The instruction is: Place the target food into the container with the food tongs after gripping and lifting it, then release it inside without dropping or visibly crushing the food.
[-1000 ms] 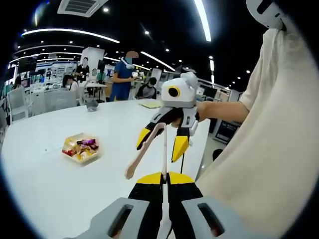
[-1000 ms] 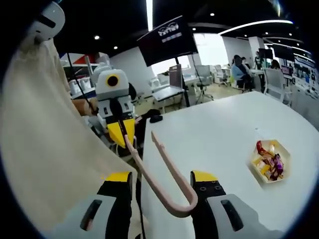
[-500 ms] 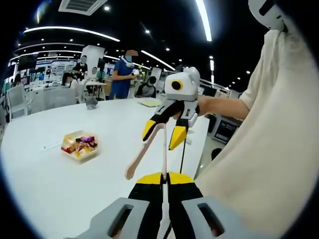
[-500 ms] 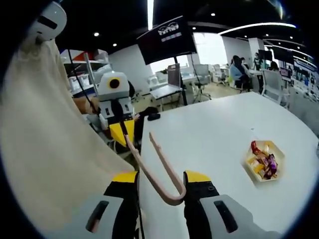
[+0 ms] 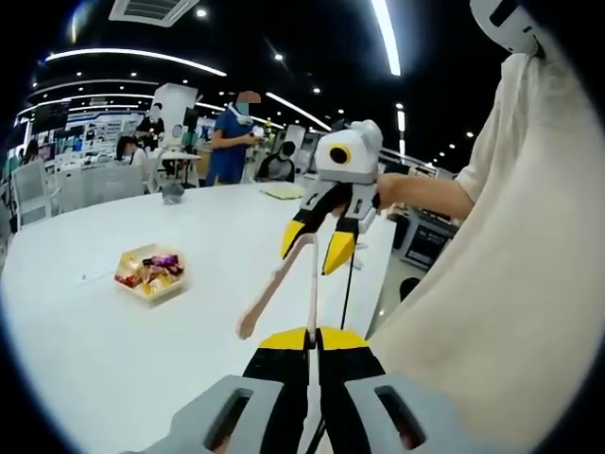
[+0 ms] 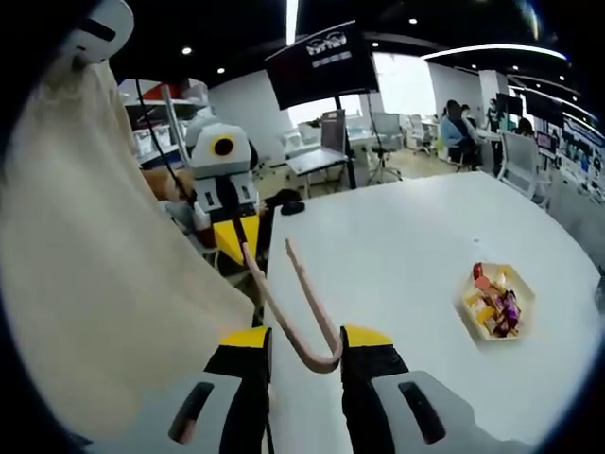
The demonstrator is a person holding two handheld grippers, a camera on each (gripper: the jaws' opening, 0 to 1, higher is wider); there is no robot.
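Note:
Pink food tongs [image 5: 273,286] hang in the air between my two grippers, above the table's near edge. My left gripper [image 5: 310,336] is shut on the tip of one tong arm; the other arm points freely toward the table. My right gripper [image 6: 307,338] has its jaws close against both sides of the tongs' [image 6: 310,295] curved bend. In the left gripper view the right gripper [image 5: 317,246] faces me, and in the right gripper view the left gripper [image 6: 236,241] does. A small tray of wrapped sweets [image 5: 146,274] [image 6: 496,301] sits on the white table, apart from the tongs.
The large round white table [image 5: 104,331] [image 6: 406,236] spreads around the tray. A person in a cream shirt [image 5: 501,284] holds the grippers at the table's edge. Other people, chairs and desks stand far behind.
My right gripper's jaws have narrowed onto the tongs' bend. The right gripper has also risen a little in the left gripper view. The left gripper keeps its hold.

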